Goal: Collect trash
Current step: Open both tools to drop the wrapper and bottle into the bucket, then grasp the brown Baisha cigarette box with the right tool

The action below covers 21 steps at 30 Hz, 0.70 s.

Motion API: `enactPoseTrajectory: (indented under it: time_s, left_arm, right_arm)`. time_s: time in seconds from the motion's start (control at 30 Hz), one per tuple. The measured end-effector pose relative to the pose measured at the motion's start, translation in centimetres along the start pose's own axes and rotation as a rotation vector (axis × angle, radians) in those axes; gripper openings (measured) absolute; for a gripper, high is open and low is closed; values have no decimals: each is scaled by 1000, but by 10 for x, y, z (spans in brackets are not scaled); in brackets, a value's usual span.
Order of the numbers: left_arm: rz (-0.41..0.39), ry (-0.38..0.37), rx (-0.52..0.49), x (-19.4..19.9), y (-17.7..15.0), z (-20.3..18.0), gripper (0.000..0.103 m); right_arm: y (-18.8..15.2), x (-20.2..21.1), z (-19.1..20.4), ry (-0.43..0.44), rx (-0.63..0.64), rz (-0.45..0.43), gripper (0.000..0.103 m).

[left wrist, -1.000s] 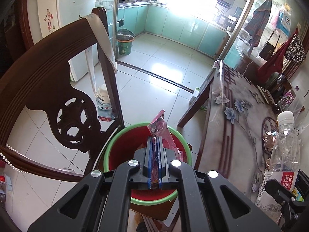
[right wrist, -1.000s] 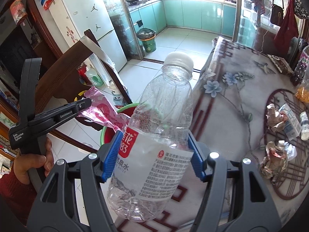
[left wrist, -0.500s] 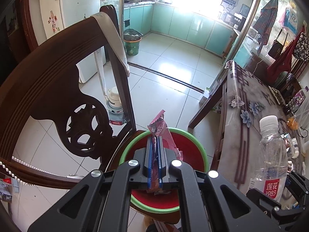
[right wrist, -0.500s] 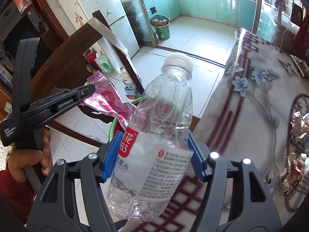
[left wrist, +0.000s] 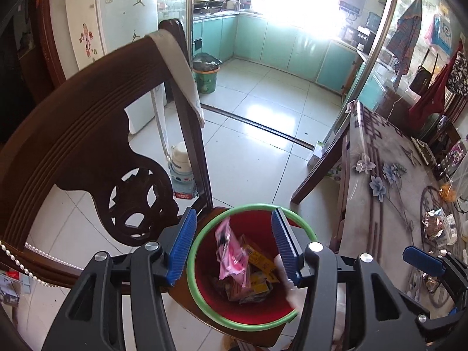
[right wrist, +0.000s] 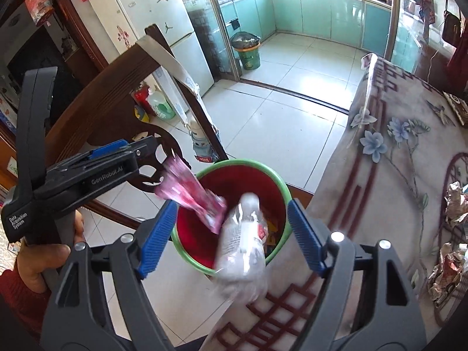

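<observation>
The bucket (left wrist: 204,301) is red inside with a bright green rim. The wrapper (left wrist: 231,256) is pink with white and darker marks; the packets (left wrist: 259,259) under it are yellow-orange. The bottle (right wrist: 242,242) is clear, with a white cap and a red and white label. Both grippers, left (left wrist: 231,247) and right (right wrist: 231,238), are black with blue ribbed pads (left wrist: 182,245). The chair (left wrist: 73,134) is dark reddish-brown wood, with a grey-white cloth (left wrist: 178,61) over its top. The tablecloth (right wrist: 395,158) is grey-beige with pale blue flowers and dark red lattice lines. The cabinets (right wrist: 321,8) are turquoise, the floor (right wrist: 280,122) white tile, the bin (right wrist: 248,54) green, the fridge (right wrist: 152,14) white with small stickers.
</observation>
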State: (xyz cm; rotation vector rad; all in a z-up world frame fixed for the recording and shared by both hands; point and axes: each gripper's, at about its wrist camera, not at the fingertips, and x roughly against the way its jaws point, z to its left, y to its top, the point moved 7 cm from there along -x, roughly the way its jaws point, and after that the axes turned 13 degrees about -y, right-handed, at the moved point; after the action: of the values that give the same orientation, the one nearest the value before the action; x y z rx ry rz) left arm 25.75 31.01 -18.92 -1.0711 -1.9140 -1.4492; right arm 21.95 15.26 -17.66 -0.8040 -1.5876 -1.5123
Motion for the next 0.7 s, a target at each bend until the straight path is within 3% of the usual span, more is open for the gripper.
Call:
enactPoseTrajectory:
  time_s: [0.17,0.4,0.7]
  left_arm:
    - [0,-25,-7,3,-2,-12,57]
    - [45,-72,-38,-7,-14,-44,60]
    - [116,-159,-155,-22,-39,-141,61]
  right_arm:
    - [-6,12,-11,-18,-19,-10,84]
    - [-28,39,-53,-131,-48,-28,85]
    - [-70,75,-152,-309,-162,-39,90]
